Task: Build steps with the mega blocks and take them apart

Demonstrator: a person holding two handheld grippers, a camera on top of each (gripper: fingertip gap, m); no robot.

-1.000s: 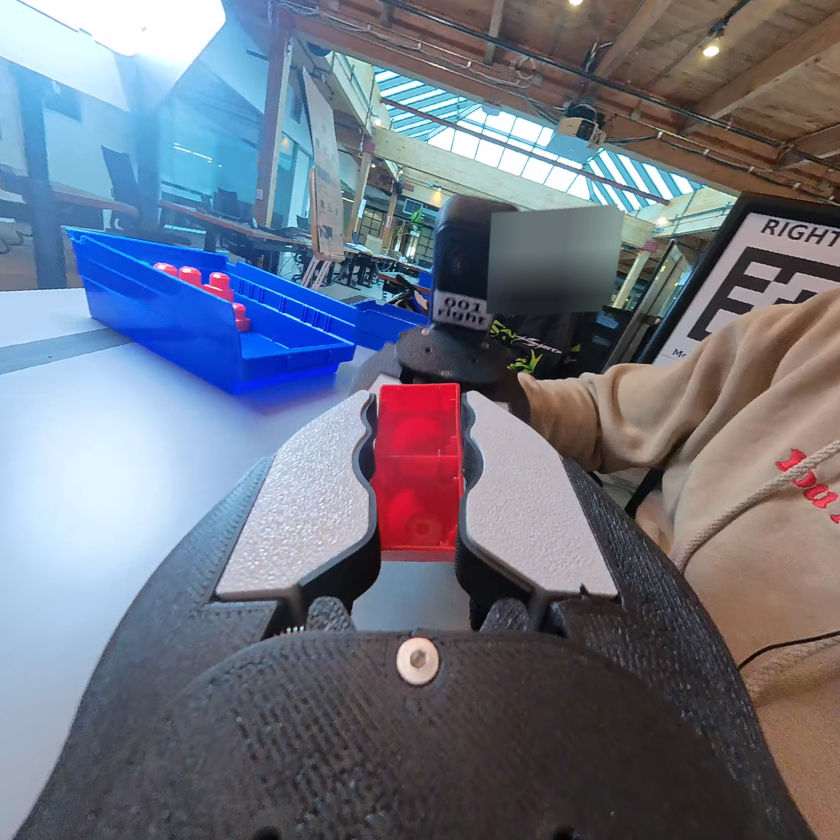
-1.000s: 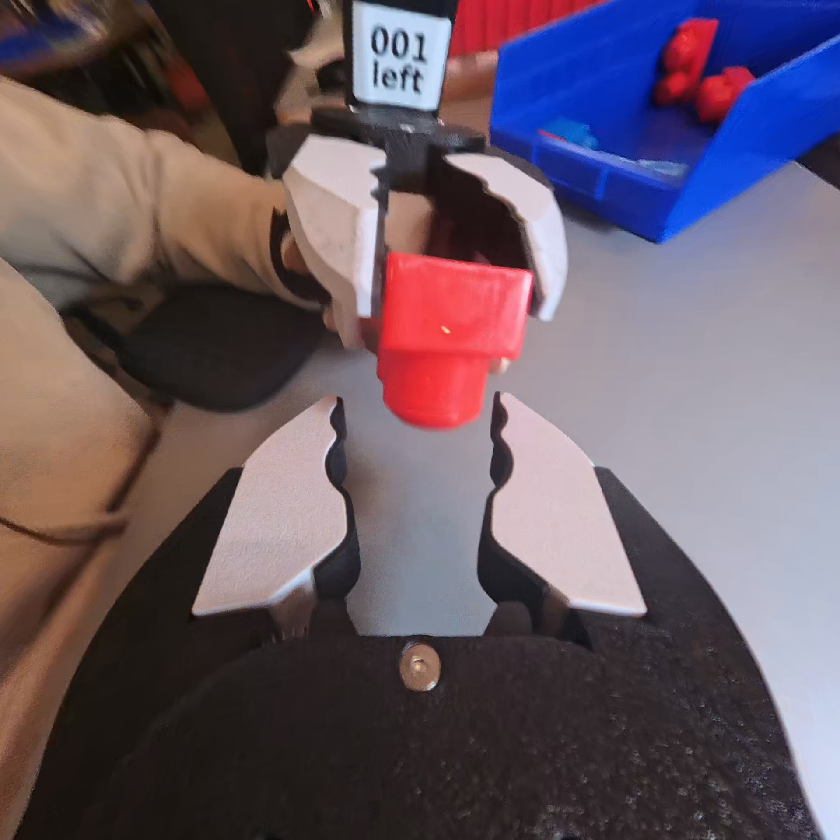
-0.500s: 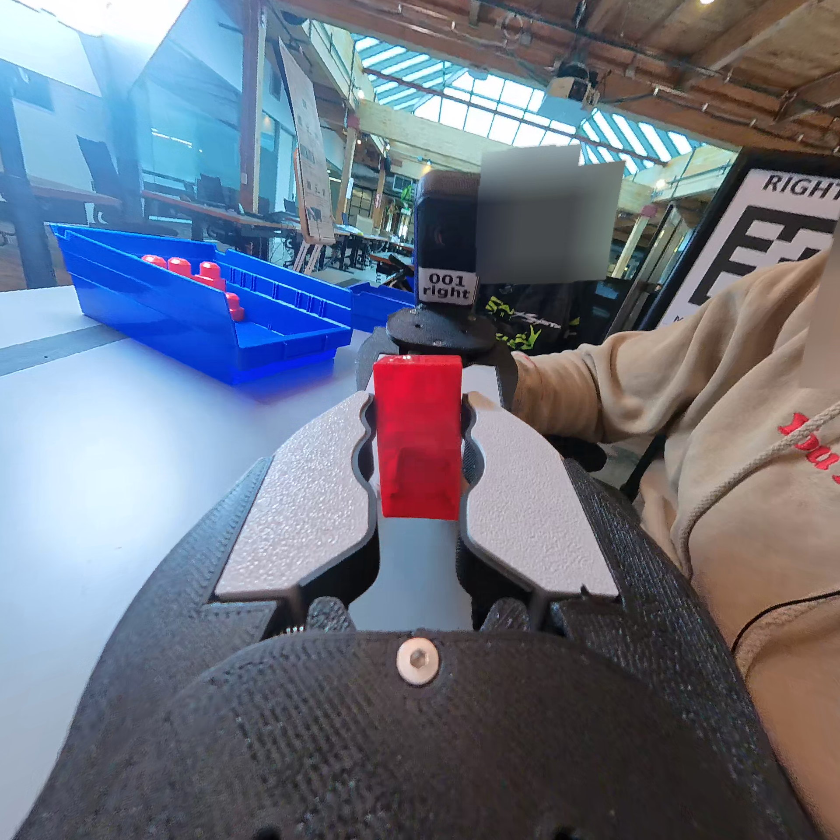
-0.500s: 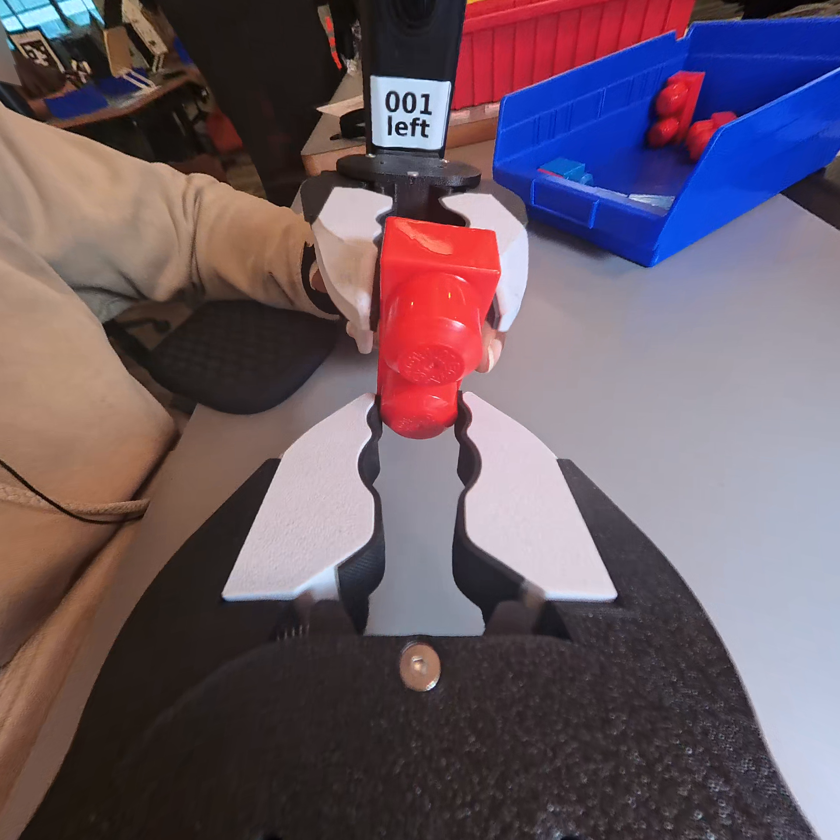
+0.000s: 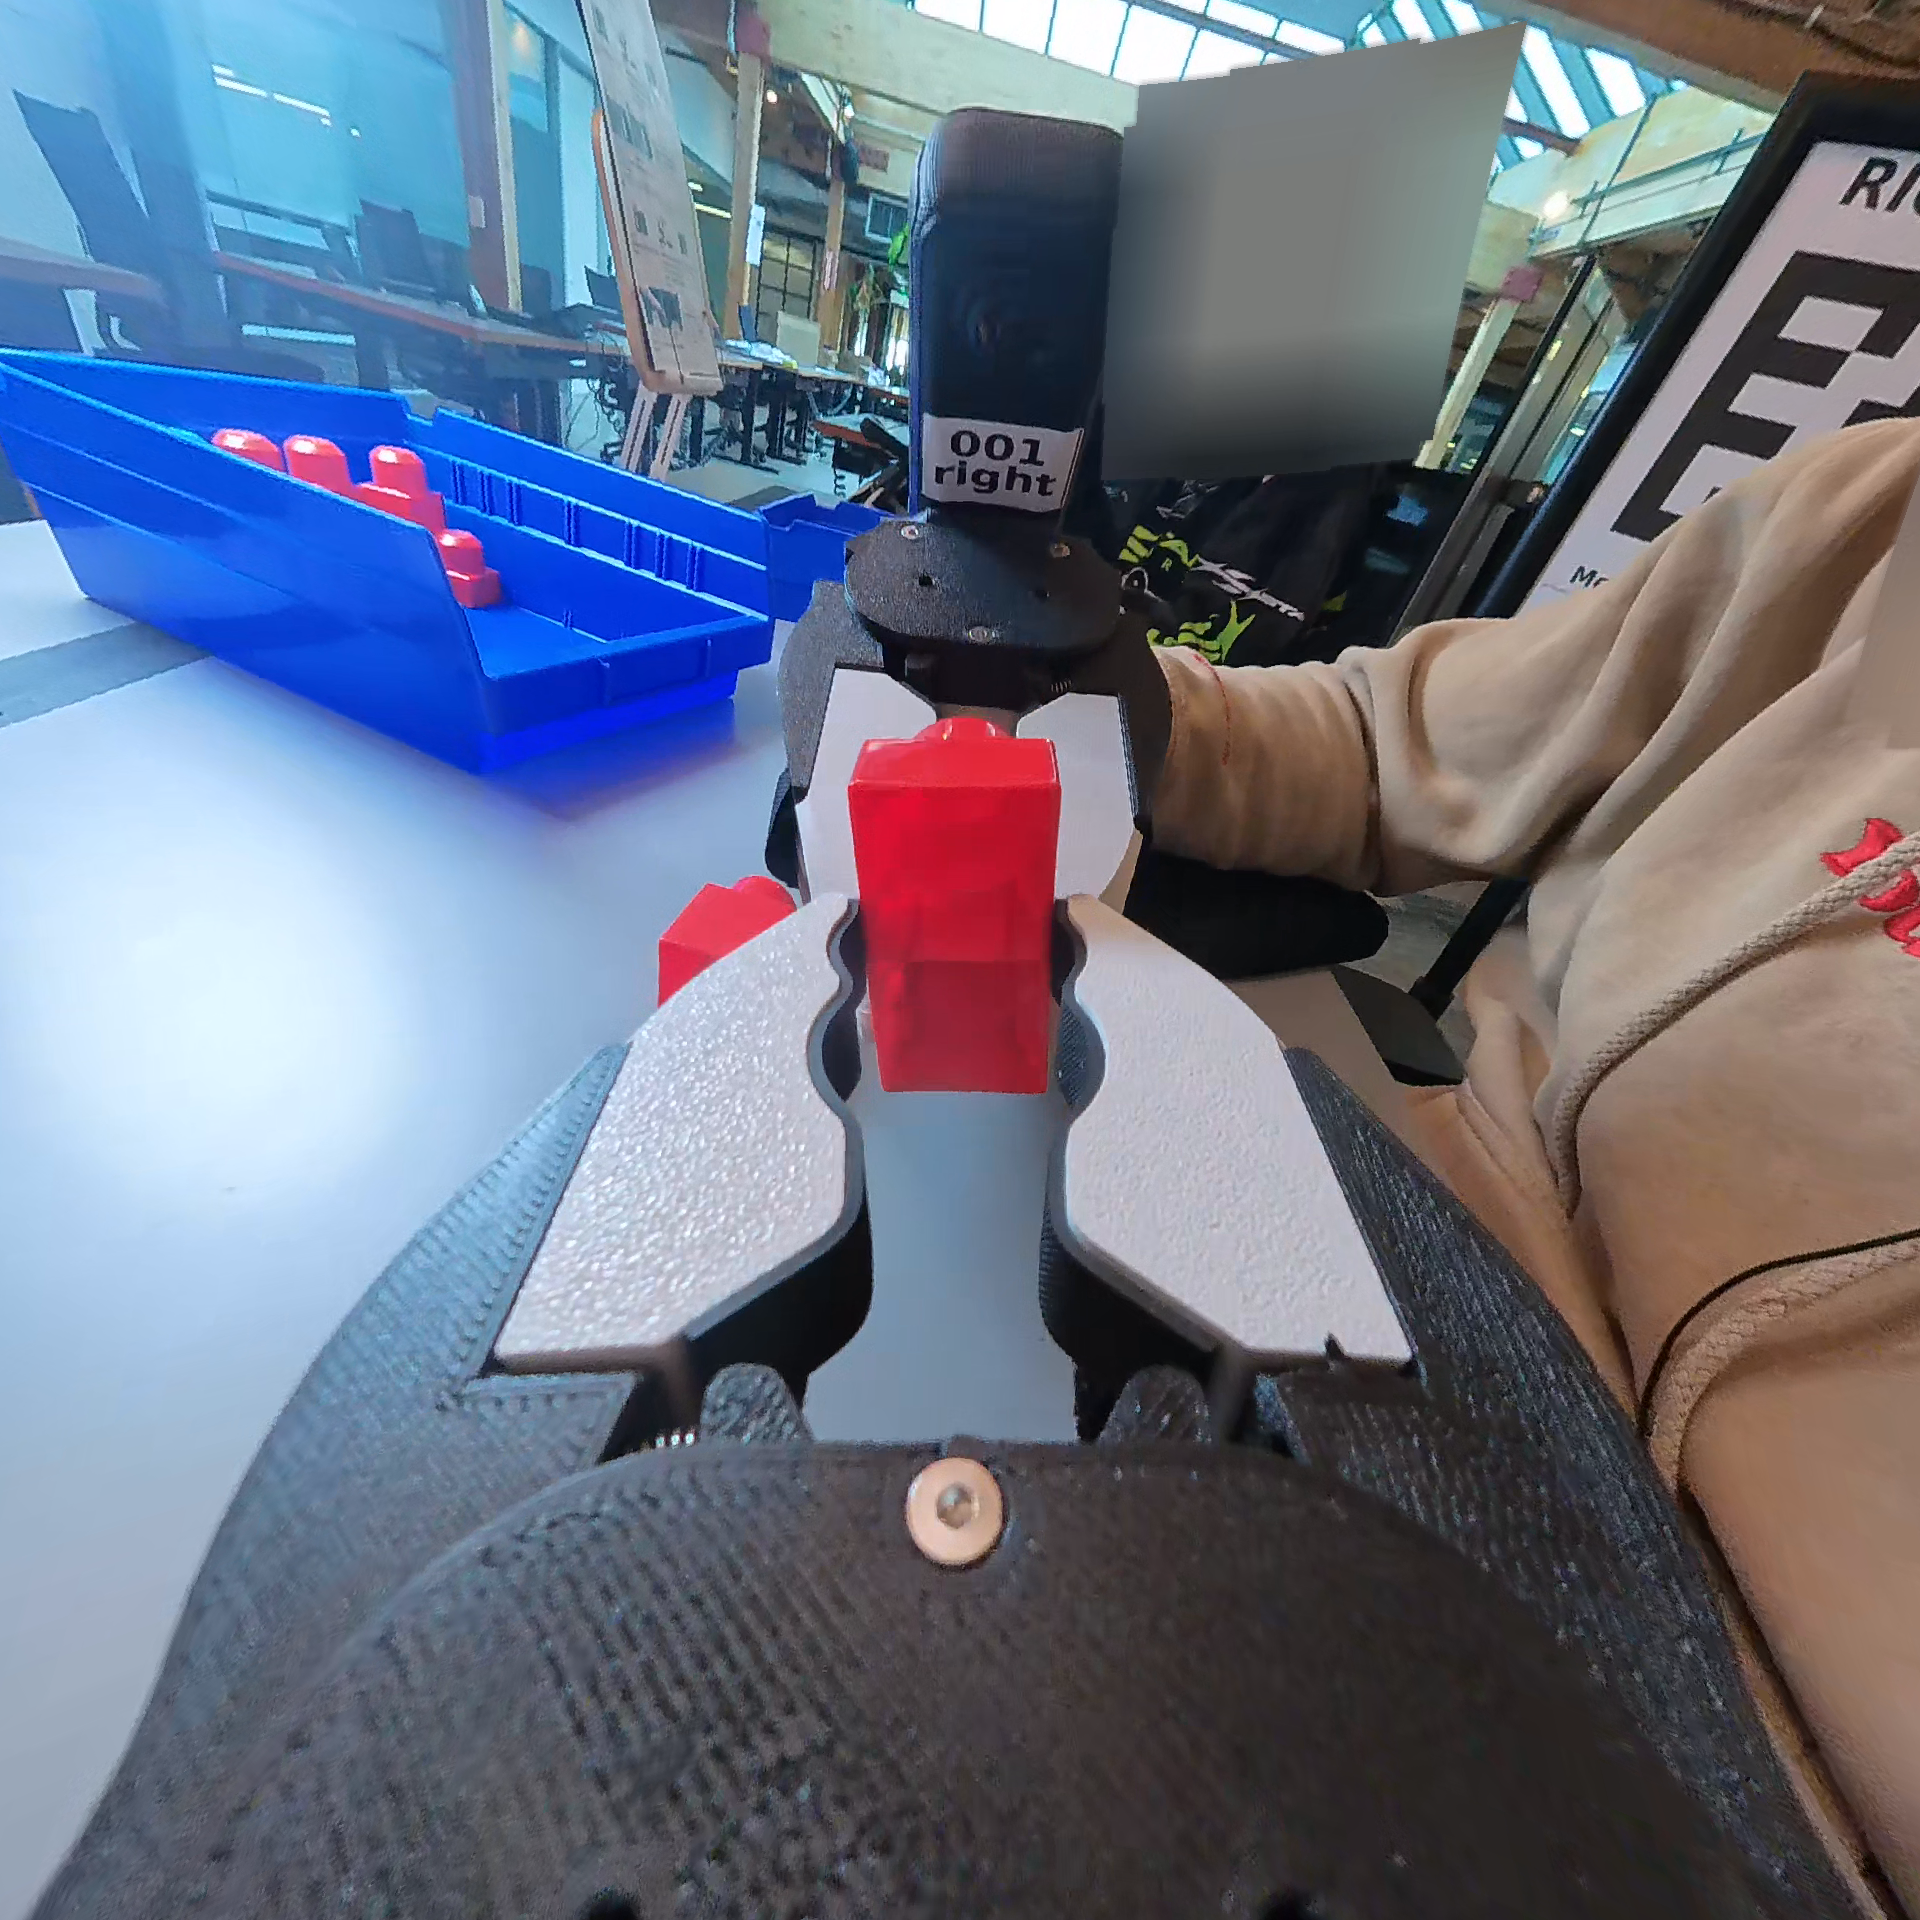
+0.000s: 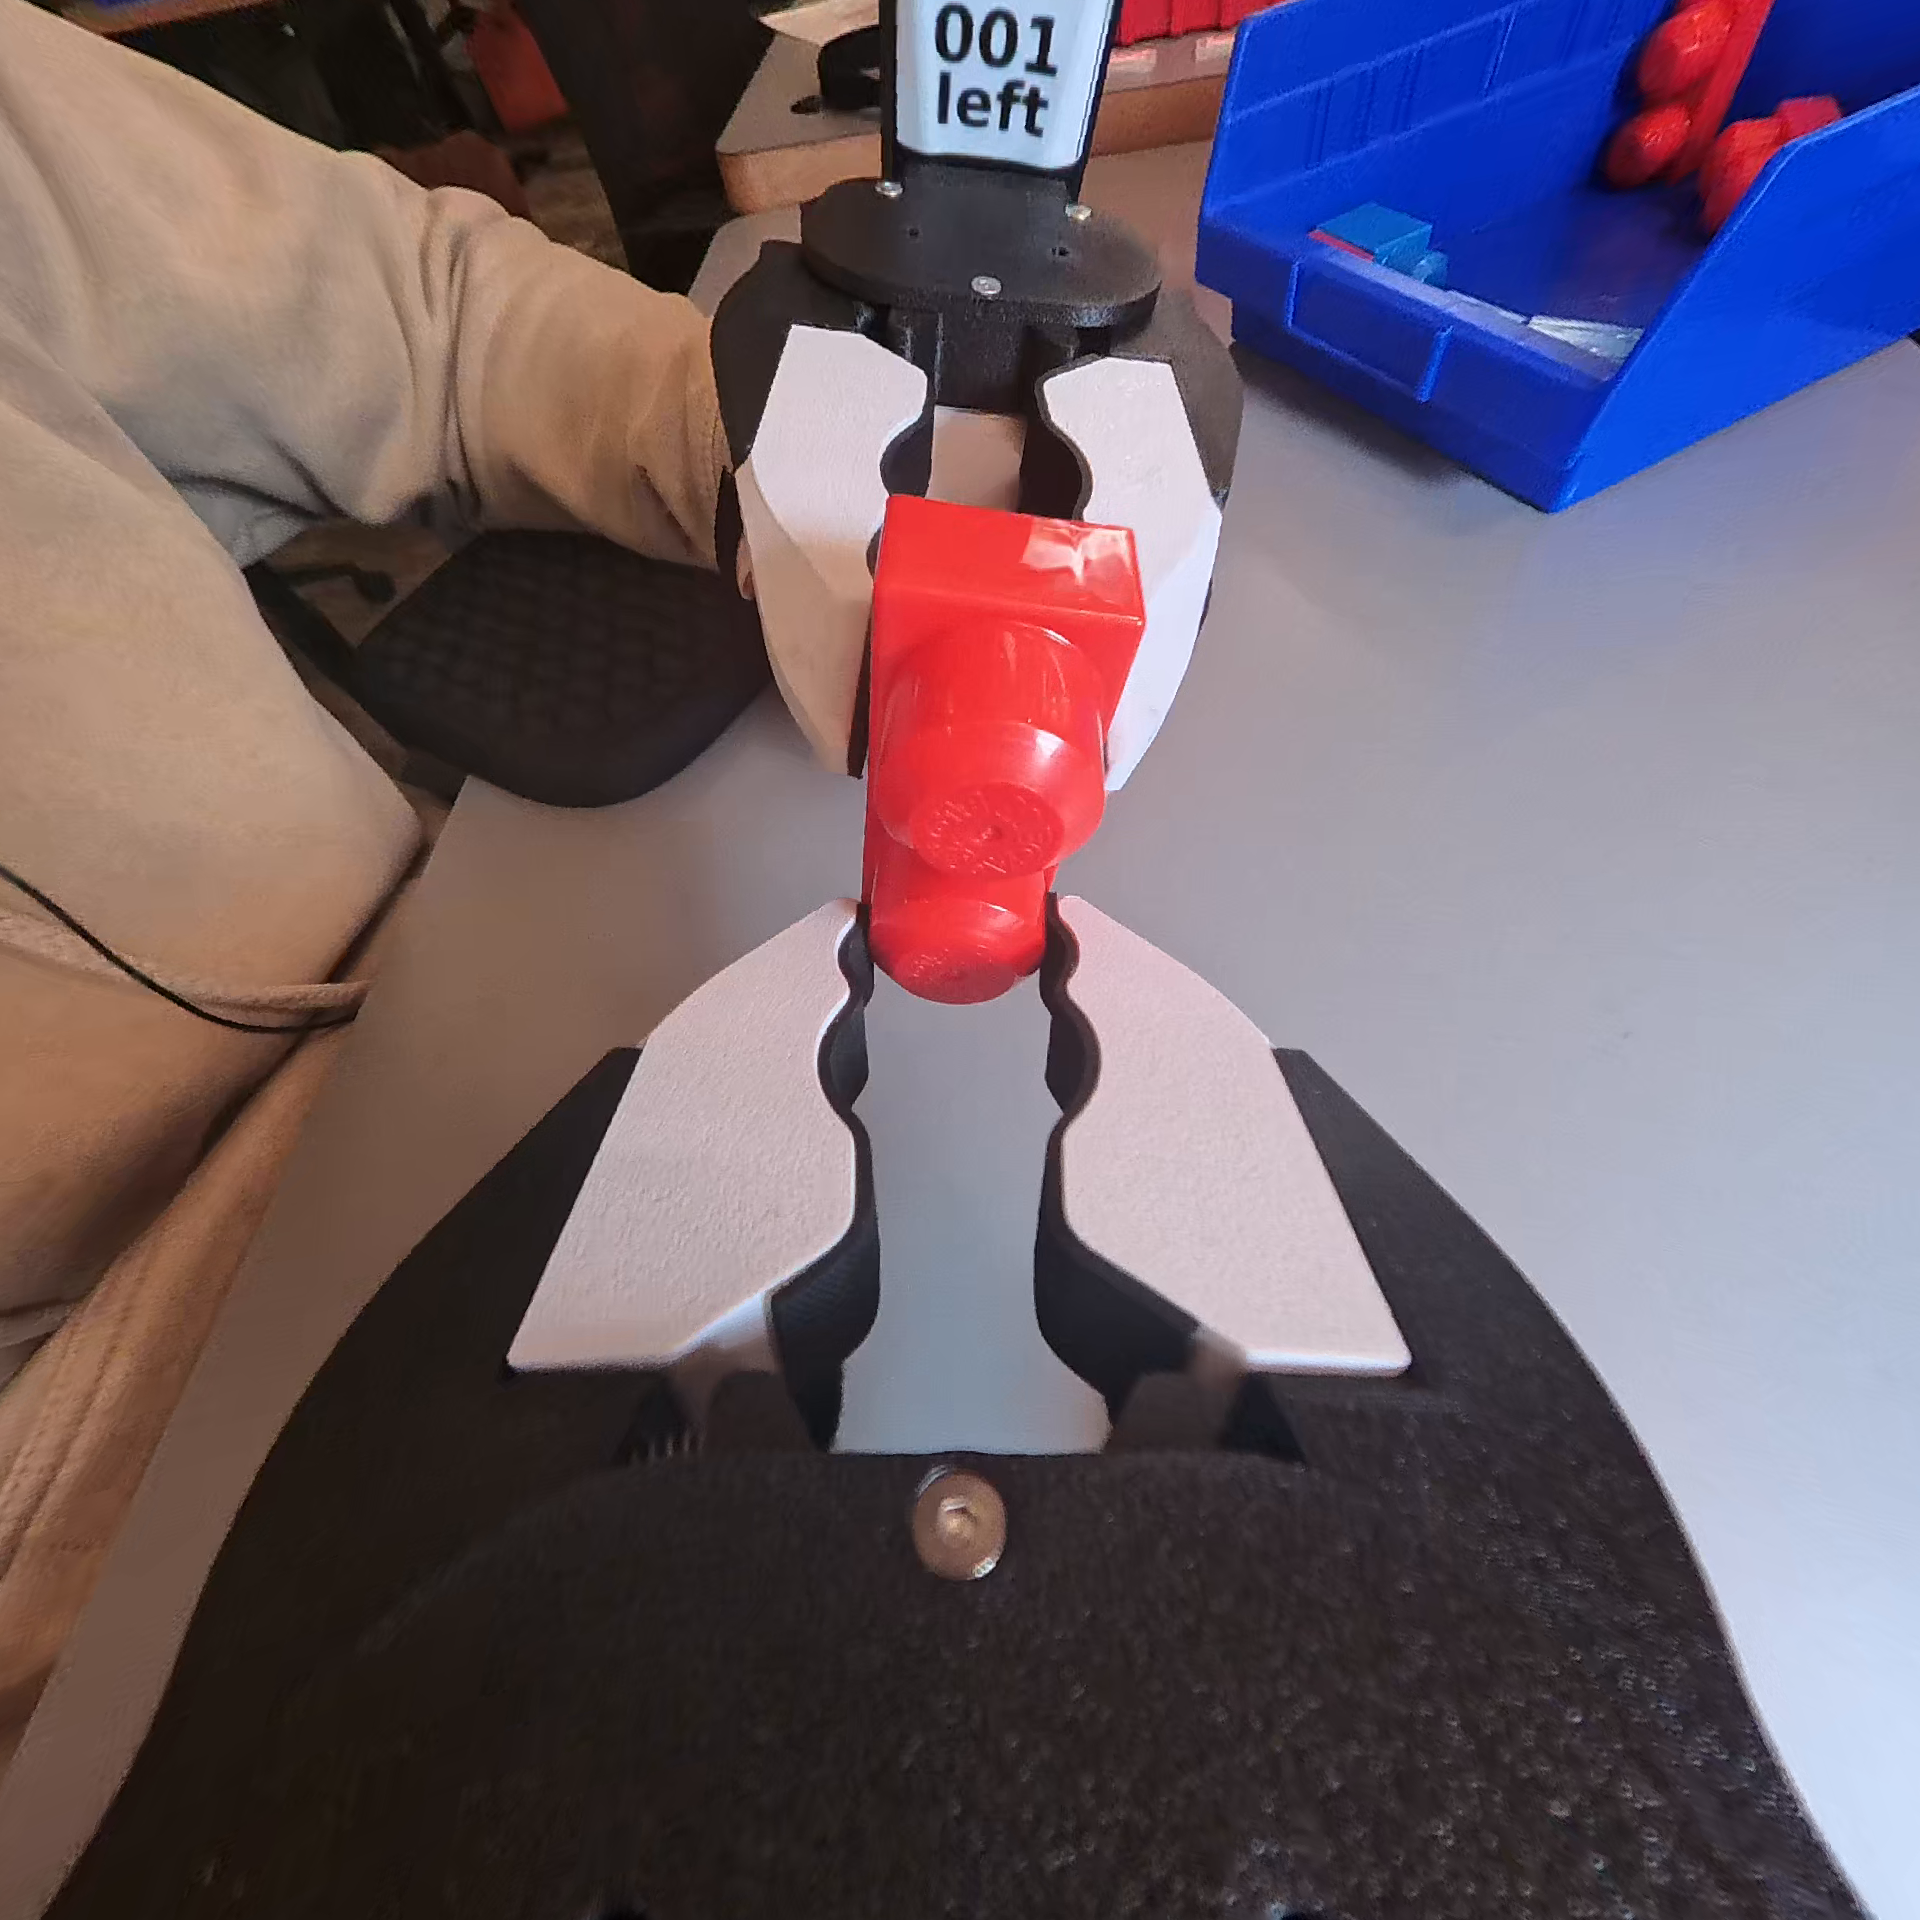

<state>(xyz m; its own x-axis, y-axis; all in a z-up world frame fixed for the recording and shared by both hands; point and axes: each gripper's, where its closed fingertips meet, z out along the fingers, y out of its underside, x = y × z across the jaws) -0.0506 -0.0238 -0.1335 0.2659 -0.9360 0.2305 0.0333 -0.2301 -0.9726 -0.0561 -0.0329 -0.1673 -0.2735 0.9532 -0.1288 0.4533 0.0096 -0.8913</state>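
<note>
the left gripper [image 5: 951, 992] had its jaws clenched on the body of a red mega block [image 5: 951, 914], held above the pale grey surface [image 5: 260, 987] between the two tools. in the right wrist view the same block [image 6: 997, 665] pointed its two round studs toward the right gripper [image 6: 954, 935], whose jaws were pinched on the nearer stud right at their tips. so both tools gripped one piece, facing each other.

the block looked like hollow moulded plastic: glossy, hard, square-edged in the body and rounded at the studs. i judged it light and stiff, not fragile, but slick enough to twist in a shallow hold. the flat side walls gave the surest purchase; the stud was a rounder, poorer seat, and the right tool's tip hold looked marginal. the finger pads [image 5: 717, 1143] were grainy white plates with wavy inner edges, set in coarse black printed shells.

a second red block [image 5: 712, 935] showed just beside the left tool's pad, partly hidden. a blue plastic bin [image 5: 343, 613] stood well apart on the surface, with more red blocks [image 5: 400, 483] inside. a person's beige sleeve [image 5: 1455, 748] lay behind the right tool.
</note>
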